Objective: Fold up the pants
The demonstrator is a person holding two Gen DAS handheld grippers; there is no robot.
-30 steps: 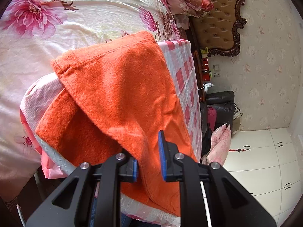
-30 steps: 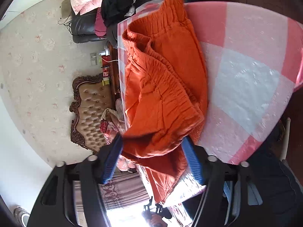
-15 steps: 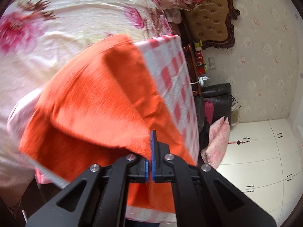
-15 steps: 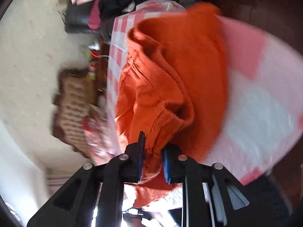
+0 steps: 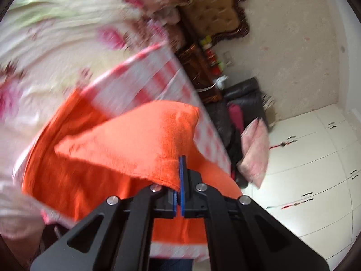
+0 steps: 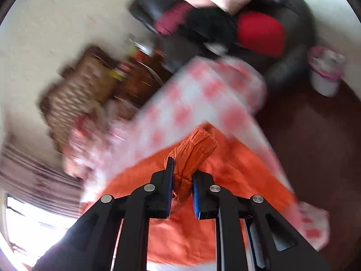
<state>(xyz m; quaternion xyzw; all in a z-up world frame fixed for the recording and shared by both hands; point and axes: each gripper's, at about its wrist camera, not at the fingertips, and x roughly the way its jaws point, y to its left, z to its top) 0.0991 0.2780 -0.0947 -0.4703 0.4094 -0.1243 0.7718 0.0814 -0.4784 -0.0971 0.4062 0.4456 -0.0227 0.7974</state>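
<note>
Item, your left gripper (image 5: 179,181): blue pads pressed together on a lifted edge of the orange pants (image 5: 135,144), which peaks up from the pads into a raised fold while the rest lies below on the checked tablecloth (image 5: 158,81). Item, your right gripper (image 6: 182,188): its jaws have just been closing and now pinch a bunched, ribbed part of the pants (image 6: 194,155) between the blue pads, a narrow gap kept open by the wad of cloth. Item, the pants: spread over the near end of the pink-and-white checked table, partly raised at the two gripped points, the far end of the cloth bare. Item, surroundings in your left view: a bed with a flowered cover (image 5: 56,52) beyond the table on the left; a padded brown headboard (image 5: 216,11) against the wall; a dark wooden stand (image 5: 198,76) with small bottles just past the table's far corner; a black armchair (image 5: 243,99) heaped with clothes and a pink pillow (image 5: 255,153) leaning near it; white cabinet doors (image 5: 315,158) on the right. Item, surroundings in your right view: the same armchair with a red cushion (image 6: 259,33); a small bin lined in pink (image 6: 325,74) on the dark floor. Both views are blurred. Nothing lies on the bare part of the cloth ahead of either gripper.
</note>
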